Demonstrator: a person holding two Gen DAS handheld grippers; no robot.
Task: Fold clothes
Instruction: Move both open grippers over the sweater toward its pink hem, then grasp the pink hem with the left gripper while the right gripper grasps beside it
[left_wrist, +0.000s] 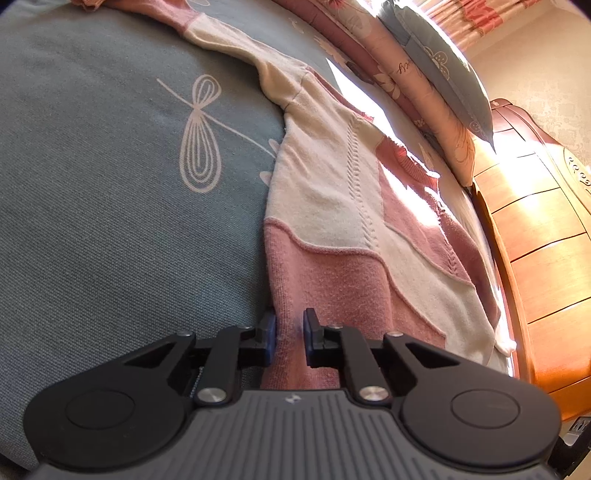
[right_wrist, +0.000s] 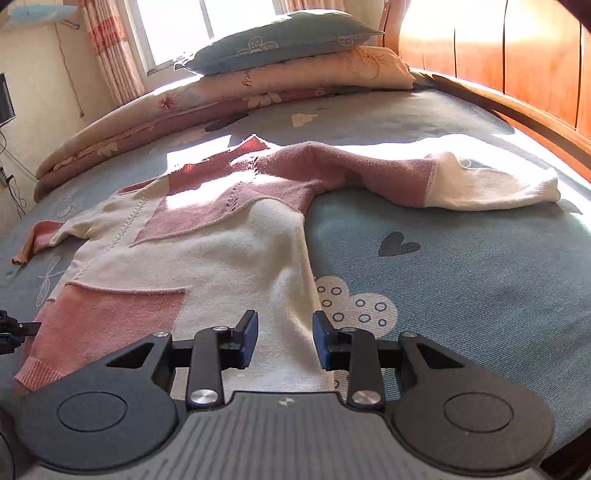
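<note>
A pink and cream knit sweater (right_wrist: 207, 236) lies spread flat on the blue bed sheet (right_wrist: 461, 280), sleeves out to both sides. In the left wrist view the sweater (left_wrist: 332, 206) runs up the middle. My left gripper (left_wrist: 290, 332) sits low at the sweater's pink hem corner, its jaws a narrow gap apart with the pink fabric between them. My right gripper (right_wrist: 284, 338) is open over the cream hem near the sweater's right edge, holding nothing. The left gripper's tip also shows at the left edge of the right wrist view (right_wrist: 14, 330).
A stack of a folded floral quilt (right_wrist: 184, 110) and a blue pillow (right_wrist: 280, 37) lies at the far side of the bed. A wooden headboard (right_wrist: 517, 55) runs along the right. In the left wrist view the headboard (left_wrist: 535, 240) is at the right.
</note>
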